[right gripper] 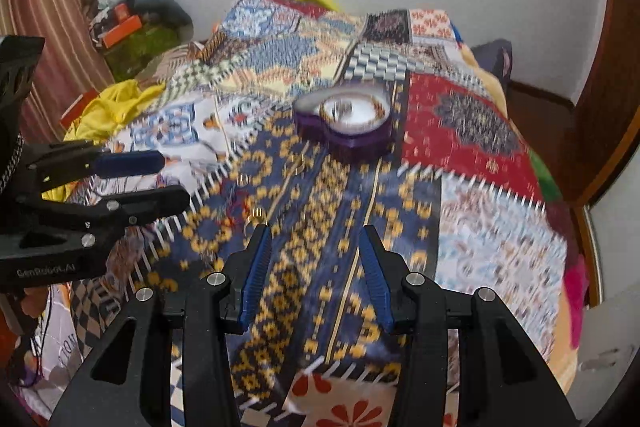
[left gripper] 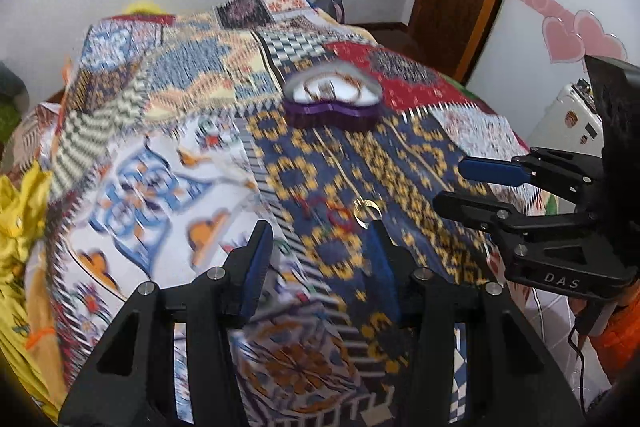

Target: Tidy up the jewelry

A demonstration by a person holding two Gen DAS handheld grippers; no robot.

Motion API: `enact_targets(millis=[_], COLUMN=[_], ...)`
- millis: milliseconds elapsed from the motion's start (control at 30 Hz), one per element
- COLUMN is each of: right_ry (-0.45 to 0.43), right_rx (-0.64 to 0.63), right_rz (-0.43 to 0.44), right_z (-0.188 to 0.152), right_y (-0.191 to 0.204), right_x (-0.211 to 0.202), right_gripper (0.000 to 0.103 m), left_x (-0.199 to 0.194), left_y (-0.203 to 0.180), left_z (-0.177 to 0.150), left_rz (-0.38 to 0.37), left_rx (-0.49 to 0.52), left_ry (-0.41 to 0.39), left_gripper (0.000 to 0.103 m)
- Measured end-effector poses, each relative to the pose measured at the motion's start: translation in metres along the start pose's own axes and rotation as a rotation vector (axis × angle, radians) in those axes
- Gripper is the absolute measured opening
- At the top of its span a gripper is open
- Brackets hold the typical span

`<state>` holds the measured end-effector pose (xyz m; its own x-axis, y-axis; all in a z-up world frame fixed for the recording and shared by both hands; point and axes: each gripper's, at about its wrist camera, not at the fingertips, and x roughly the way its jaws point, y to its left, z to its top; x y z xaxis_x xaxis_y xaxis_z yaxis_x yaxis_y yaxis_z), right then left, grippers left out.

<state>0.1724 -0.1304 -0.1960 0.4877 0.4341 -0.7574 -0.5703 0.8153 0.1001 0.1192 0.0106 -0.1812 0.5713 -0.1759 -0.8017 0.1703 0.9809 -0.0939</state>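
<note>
Two grippers hover over a patchwork quilt (left gripper: 168, 155) (right gripper: 492, 227), both frames motion-blurred. Left gripper (left gripper: 318, 231) (right gripper: 170, 179): jaws spread apart, nothing between the blue pads, seen from its own camera at 6 o'clock; in the right wrist view it enters from 9 o'clock with its fingers likewise parted and empty. Right gripper (right gripper: 314, 231) (left gripper: 452, 185): jaws wide apart, holding nothing; in the left wrist view it comes in from 3 o'clock, fingers apart. Purple heart-shaped jewelry box (left gripper: 334, 99) (right gripper: 346, 125) sits lid-off on the quilt, at about 12 o'clock from both grippers and well apart from them, where the blue-yellow patch meets the red patch; white lining inside with thin gold-toned pieces, too blurred to name. Gold ring (left gripper: 366, 213) (right gripper: 256, 217) lies on the blue-yellow patch just beyond the left gripper's right fingertip, near it; whether they touch, cannot tell. Red loop (left gripper: 340, 219) lies just at 9 o'clock of the ring, kind unclear from blur. Another small gold piece (right gripper: 298, 163) lies on the blue patch at 7 o'clock of the box, near it. Yellow cloth (left gripper: 20, 227) (right gripper: 116, 107) bunched off the quilt's left edge.
</note>
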Motion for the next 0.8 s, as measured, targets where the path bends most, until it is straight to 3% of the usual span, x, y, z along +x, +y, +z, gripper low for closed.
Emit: enact_targets(millis=[67, 433, 533, 667, 800], right_ry=[0.015, 0.036, 0.034, 0.031, 0.028], right_rx=[0.009, 0.055, 0.053, 0.039, 0.017], right_rz=[0.006, 0.009, 0.009, 0.008, 0.016], right_z=[-0.007, -0.021, -0.02, -0.016, -0.011], right_y=[-0.001, -0.009, -0.008, -0.006, -0.002], right_x=[0.001, 0.0, 0.004, 0.009, 0.017], right_gripper=[0.042, 0.042, 0.042, 0.042, 0.042], left_x=[0.004, 0.02, 0.022, 0.021, 0.017], left_y=[-0.005, -0.018, -0.014, -0.005, 0.004], left_z=[-0.007, -0.019, -0.021, -0.019, -0.015], left_rz=[-0.013, -0.051, -0.068, -0.106, -0.086], left_rx=[0.001, 0.014, -0.008, -0.052, -0.074], left_ry=[0.012, 0.036, 0.035, 0.03, 0.012], left_gripper=[0.048, 0.024, 0.01, 0.009, 0.009])
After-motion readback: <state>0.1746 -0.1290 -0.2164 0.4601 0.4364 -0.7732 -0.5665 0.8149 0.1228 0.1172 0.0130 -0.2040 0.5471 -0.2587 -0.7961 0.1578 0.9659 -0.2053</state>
